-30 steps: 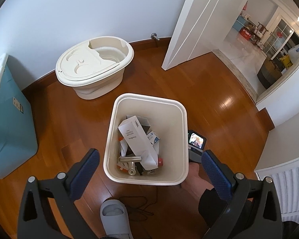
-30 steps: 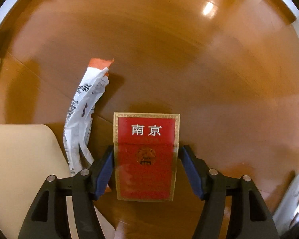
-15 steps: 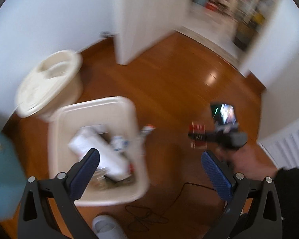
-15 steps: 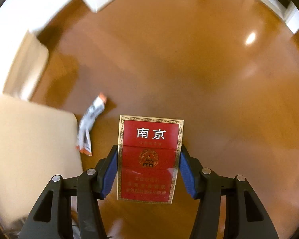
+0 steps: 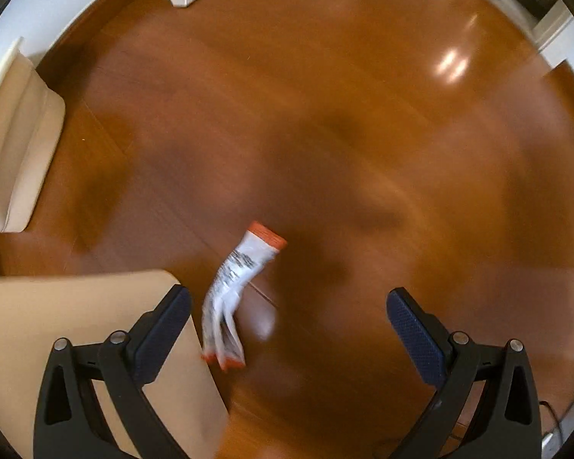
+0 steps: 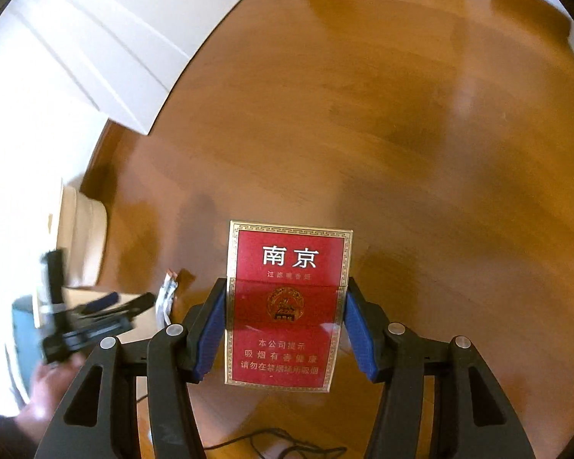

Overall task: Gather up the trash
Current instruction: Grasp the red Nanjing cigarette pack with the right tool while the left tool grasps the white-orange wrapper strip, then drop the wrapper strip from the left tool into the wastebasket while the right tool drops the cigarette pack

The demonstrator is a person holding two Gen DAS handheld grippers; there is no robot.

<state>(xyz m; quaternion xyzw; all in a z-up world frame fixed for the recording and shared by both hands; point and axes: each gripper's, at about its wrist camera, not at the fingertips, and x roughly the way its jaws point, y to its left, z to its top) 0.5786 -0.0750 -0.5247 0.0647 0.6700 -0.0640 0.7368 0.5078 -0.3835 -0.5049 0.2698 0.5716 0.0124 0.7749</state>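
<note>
Beige plastic fills the low left of the left wrist view: the corner of the trash bin point(image 5: 76, 329), which a second ago sat square in the middle of that view with its contents showing. The left gripper point(image 5: 287, 313) has swung away from over the bin and now looks down at the wooden floor point(image 5: 363, 114), jaws spread wide with nothing between them. Just beside the bin's corner, between those open fingers, a crumpled white wrapper with orange ends point(image 5: 241, 287) lies flat on the boards; the view is smeared by motion.

Further right, the right gripper point(image 6: 285, 325) stays clamped on the red cigarette pack point(image 6: 287, 306), held upright between its blue pads point(image 6: 210, 336). A second ago that pack hovered close over the floor with the wrapper right beside it; now it is lifted higher, the wrapper small and low to its left.
</note>
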